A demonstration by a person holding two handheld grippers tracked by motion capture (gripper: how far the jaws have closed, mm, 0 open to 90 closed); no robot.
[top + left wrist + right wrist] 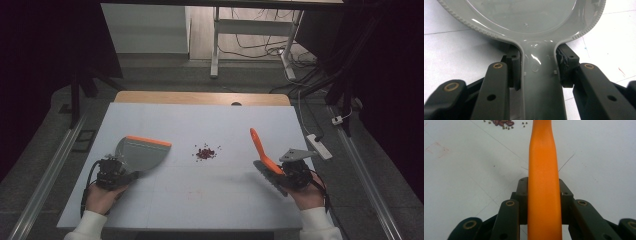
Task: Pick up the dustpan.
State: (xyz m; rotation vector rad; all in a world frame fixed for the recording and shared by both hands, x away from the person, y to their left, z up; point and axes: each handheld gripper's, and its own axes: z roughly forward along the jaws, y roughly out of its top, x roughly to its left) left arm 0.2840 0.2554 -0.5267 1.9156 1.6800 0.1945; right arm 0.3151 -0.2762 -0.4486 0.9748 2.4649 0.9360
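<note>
Dustpan [142,152] empty; beans [205,152] on table [200,120].

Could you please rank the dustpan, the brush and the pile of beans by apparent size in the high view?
1. Dustpan, largest.
2. Brush, somewhat smaller.
3. Pile of beans, clearly smallest.

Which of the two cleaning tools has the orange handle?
The brush held in the right gripper: its long handle is all orange. The grey plastic dustpan in the left gripper has a grey handle and just an orange front edge.
</note>
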